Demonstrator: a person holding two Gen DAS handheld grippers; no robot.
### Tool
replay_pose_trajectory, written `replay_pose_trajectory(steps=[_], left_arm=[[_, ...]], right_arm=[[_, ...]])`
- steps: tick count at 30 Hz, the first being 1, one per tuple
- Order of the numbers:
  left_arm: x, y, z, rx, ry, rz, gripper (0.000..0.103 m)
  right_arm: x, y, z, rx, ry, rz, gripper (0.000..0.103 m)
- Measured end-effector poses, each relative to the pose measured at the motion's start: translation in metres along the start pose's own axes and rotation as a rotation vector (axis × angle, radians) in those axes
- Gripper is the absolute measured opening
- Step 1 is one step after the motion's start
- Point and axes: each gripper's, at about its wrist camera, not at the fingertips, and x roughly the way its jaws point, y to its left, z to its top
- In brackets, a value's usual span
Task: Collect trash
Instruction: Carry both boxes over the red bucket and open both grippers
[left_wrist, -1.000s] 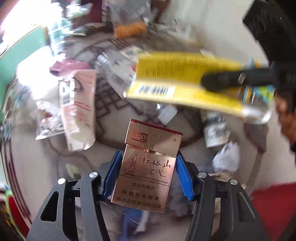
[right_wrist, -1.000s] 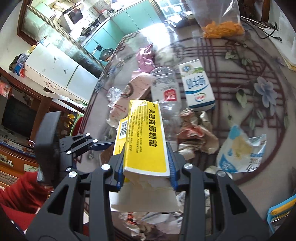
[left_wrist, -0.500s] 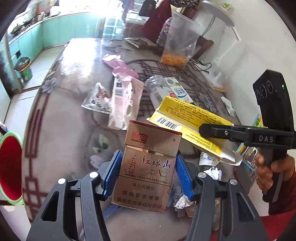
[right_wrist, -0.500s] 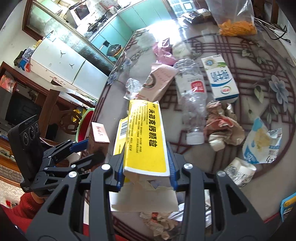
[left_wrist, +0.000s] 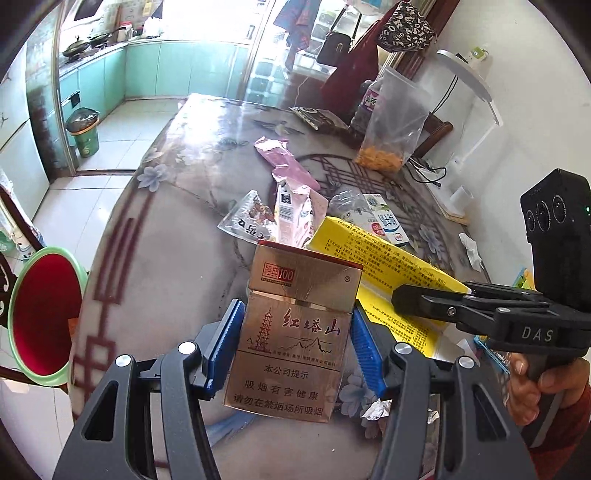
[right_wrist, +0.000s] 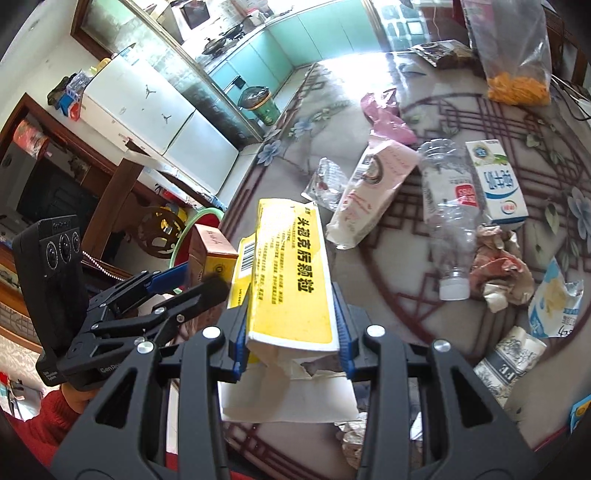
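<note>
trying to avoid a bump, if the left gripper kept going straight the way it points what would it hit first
Probably the pink carton lying on the table, straight beyond the cigarette pack the left gripper holds. Depth is unclear in the fisheye view; the yellow box sits just right of that line.

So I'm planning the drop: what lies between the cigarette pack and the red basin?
Only bare tabletop, then the table's edge, separates the cigarette pack from the red basin, in the left wrist view.

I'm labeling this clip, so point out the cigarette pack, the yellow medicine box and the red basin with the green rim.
cigarette pack (left_wrist: 295, 332): left wrist view, front face.
yellow medicine box (right_wrist: 295, 266): right wrist view, top face.
red basin (left_wrist: 44, 314): left wrist view, red inside.
</note>
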Motion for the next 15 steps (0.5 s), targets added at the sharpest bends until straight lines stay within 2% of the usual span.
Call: replay_pose_trajectory(steps=[9,15], left_arm=[[-0.011,0.04,-0.006,-0.072,-0.012,0.02,0.054],[-0.023,0.075,-0.01,-0.118,-0.054,0.046,0.054]], right_arm=[[0.018,0.023,0.001,-0.007,0.026,0.002,0.037],[0.033,0.041,0.003,0.0,0.041,-0.002,0.037]])
